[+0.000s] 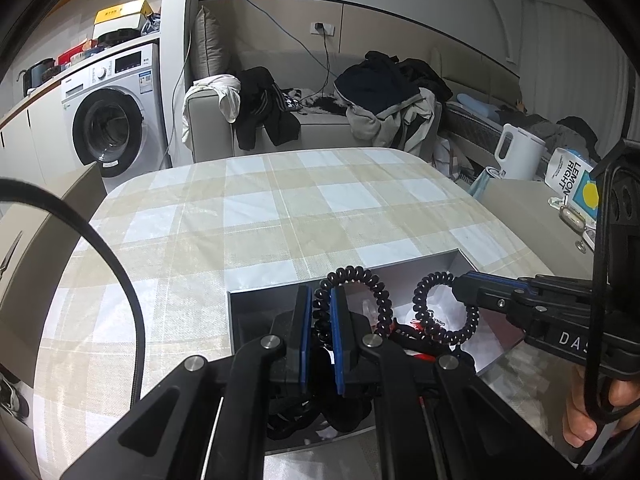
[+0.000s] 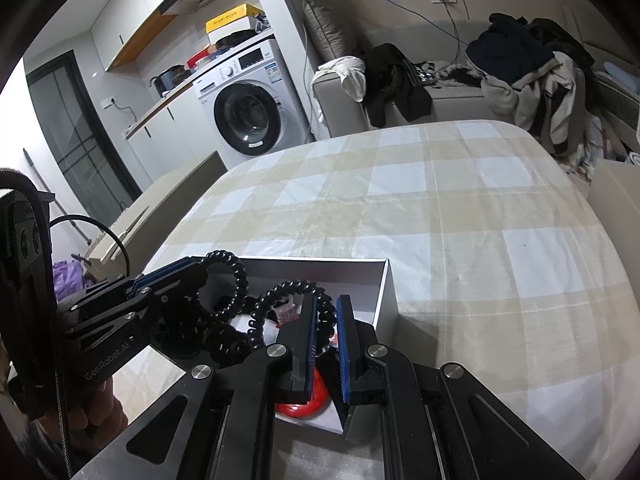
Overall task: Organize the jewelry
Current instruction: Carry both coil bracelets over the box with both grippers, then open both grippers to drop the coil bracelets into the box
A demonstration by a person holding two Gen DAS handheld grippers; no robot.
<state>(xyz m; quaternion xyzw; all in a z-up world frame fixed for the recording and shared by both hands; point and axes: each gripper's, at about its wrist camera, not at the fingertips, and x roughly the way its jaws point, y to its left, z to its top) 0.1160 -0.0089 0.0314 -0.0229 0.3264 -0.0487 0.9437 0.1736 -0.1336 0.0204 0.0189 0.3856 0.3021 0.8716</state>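
Checked cloth in beige and white covered the desk point(image 1: 280, 208). Low in the frame sat an open grey cardboard box point(image 1: 416, 270), and just above it hung two black coiled spiral bands. The left gripper point(image 1: 321, 312) was closed on one black coiled band point(image 1: 380, 292). The right gripper point(image 2: 326, 320) was likewise clamped on the second black coiled band point(image 2: 288, 290), the two loops side by side. A red round object point(image 2: 304, 400) lay inside the box. A white washing machine point(image 1: 108, 116) stood at upper left.
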